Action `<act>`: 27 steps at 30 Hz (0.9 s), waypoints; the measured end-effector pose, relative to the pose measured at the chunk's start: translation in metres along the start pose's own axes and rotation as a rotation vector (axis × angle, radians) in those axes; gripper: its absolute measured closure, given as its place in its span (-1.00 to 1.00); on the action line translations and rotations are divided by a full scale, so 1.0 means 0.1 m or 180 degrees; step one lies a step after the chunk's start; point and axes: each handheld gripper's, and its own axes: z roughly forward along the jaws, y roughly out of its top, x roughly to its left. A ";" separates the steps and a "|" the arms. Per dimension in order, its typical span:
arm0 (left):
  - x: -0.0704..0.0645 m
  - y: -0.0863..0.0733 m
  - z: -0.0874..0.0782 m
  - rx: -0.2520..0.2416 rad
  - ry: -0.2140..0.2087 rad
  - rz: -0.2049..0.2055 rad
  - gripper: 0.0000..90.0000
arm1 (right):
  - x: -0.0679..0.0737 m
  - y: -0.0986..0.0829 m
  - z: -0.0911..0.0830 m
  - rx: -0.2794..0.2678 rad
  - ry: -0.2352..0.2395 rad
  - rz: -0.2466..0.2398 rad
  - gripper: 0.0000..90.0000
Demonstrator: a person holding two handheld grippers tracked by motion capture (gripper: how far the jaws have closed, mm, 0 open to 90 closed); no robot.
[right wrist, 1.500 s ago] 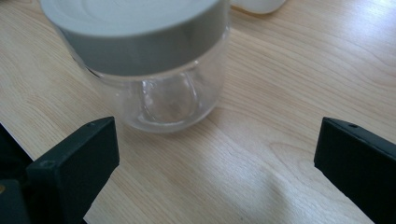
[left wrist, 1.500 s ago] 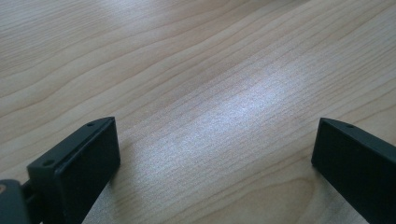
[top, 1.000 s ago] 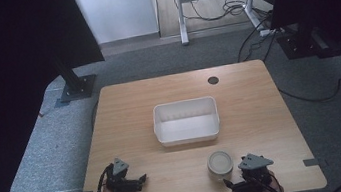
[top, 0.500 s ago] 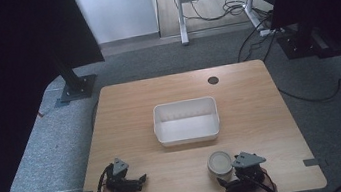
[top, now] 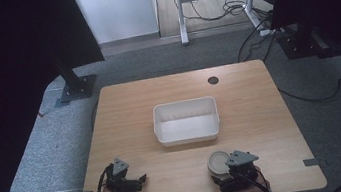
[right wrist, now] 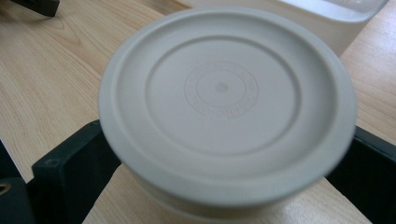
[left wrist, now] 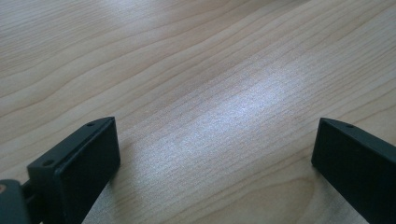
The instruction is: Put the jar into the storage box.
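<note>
We have right gripper [top: 224,173] at near edge of bench [top: 261,108], right of middle, jaws straddling round lidded tub [top: 217,162]; whether they press its sides yet, we cannot tell. Left gripper [top: 137,181] rests near left corner, jaws wide apart, nothing between. White bin [top: 187,135] at bench centre, just beyond tub. We judge grasp step under way; next: close firmly, lift, carry to bin.

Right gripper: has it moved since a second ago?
Yes. The right gripper has slid left toward the round white lidded container, judged against the white rectangular plastic bin; its jaws now flank the container.
</note>
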 end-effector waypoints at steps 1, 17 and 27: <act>0.00 0.00 0.00 0.0000 0.0000 0.0000 -0.98 | 0.00 0.01 0.01 0.0001 -0.0004 -0.0007 -0.96; 0.00 0.00 0.00 -0.0001 0.0000 -0.0001 -0.98 | 0.03 0.06 0.10 0.0085 -0.0100 -0.0035 -0.80; 0.00 0.00 0.00 -0.0001 0.0000 -0.0002 -0.98 | 0.05 0.07 0.09 0.0104 -0.0172 0.0043 -0.80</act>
